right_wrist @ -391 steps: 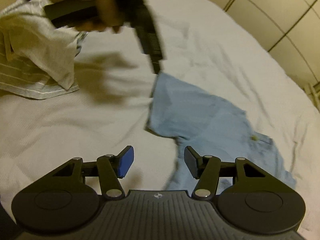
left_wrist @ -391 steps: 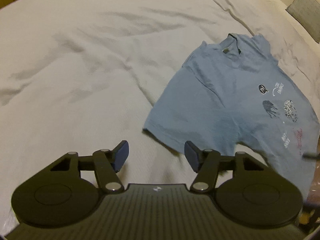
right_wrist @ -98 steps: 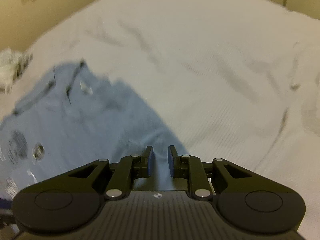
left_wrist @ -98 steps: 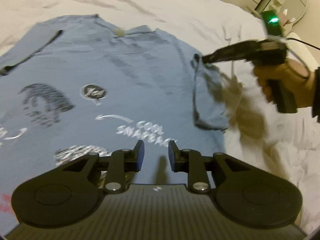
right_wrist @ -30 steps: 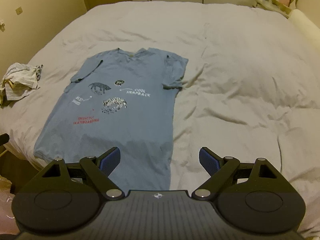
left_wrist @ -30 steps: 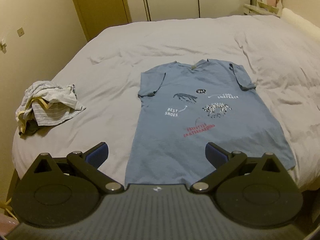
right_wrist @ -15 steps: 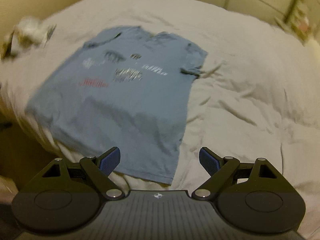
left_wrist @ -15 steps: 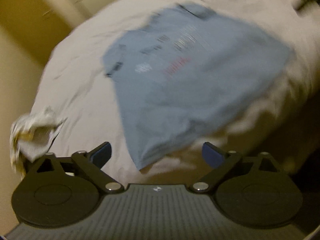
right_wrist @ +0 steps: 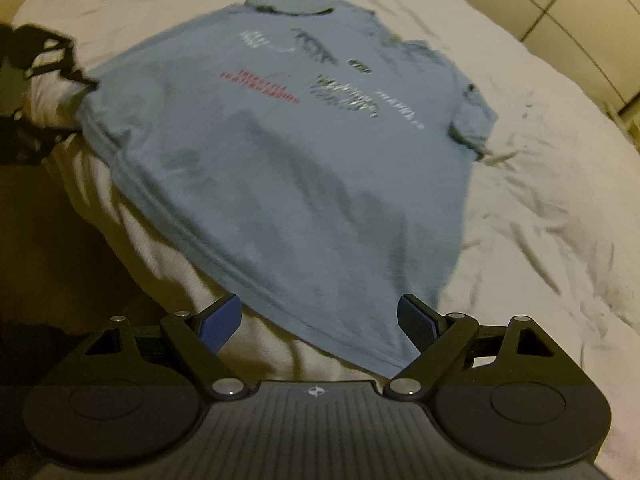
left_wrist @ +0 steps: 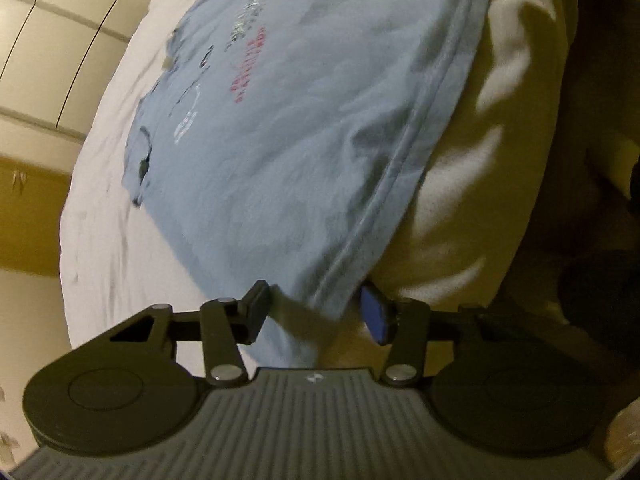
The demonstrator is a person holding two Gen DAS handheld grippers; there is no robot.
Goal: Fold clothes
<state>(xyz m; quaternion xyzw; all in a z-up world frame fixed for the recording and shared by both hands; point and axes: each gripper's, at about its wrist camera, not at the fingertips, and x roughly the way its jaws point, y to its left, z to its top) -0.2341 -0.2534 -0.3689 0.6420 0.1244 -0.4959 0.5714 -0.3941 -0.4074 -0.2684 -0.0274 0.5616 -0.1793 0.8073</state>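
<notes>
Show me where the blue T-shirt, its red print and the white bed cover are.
blue T-shirt [right_wrist: 320, 208]: right wrist view, plain lower front.
red print [right_wrist: 260, 86]: right wrist view, middle of the lettering.
white bed cover [right_wrist: 560, 208]: right wrist view, bare wrinkled part.

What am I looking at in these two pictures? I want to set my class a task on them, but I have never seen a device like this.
There is no robot here. A person holds a two-finger claw in each hand, and a wide-angle camera on each claw looks forward along its fingers. That is why black arms and blue pads fill the bottom of each picture.

One picture comes from the left claw, the other from the right claw. Both show a blue T-shirt spread flat, print side up, on a bed with a white cover. The hem hangs slightly over the bed's edge.

Both claws are open and hold nothing. Each is at a bottom corner of the shirt, probably about to grip it and begin folding.
</notes>
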